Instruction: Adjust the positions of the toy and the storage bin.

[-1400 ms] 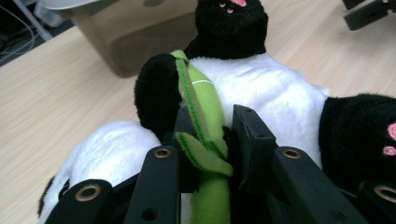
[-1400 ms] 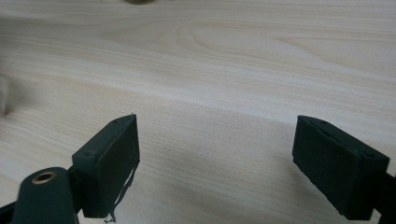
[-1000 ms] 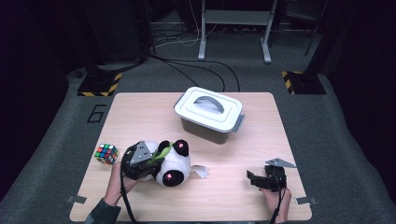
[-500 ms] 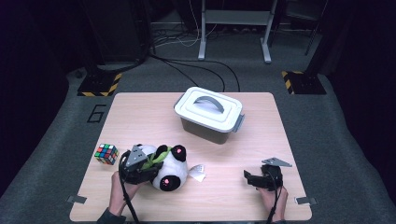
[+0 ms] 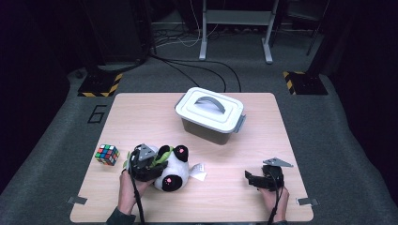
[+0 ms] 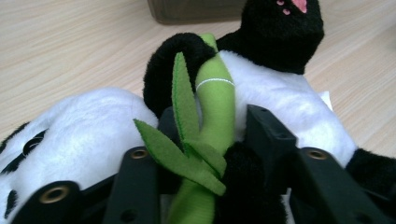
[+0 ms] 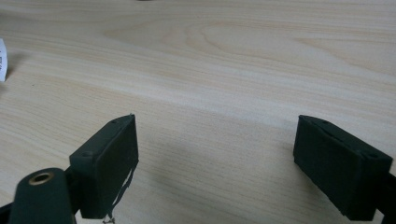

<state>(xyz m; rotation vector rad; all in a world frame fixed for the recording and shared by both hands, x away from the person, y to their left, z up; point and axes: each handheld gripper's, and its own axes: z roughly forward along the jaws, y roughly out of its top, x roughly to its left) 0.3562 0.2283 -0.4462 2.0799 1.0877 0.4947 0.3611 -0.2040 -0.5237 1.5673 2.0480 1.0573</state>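
A black and white panda plush [image 5: 174,171] lies on the wooden table [image 5: 141,117] near its front left, with a green felt bamboo stalk [image 6: 215,100] against its chest. My left gripper [image 5: 149,165] comes at it from the left. Its jaws have just been closing, and the bamboo stalk and a black paw of the panda [image 6: 280,100] are squeezed between them; my left gripper [image 6: 205,137] is shut on the plush. My right gripper [image 5: 249,177] rests low at the front right, and stands open [image 7: 215,158] over bare wood.
A grey box with a white handled lid [image 5: 210,115] stands behind the panda, mid-table. A Rubik's cube [image 5: 107,154] sits left of my left gripper. The panda's white tag [image 5: 199,171] lies on the wood to its right.
The panda has slid a little toward the table's front edge and turned slightly in the left gripper's hold. The right gripper has stayed put.
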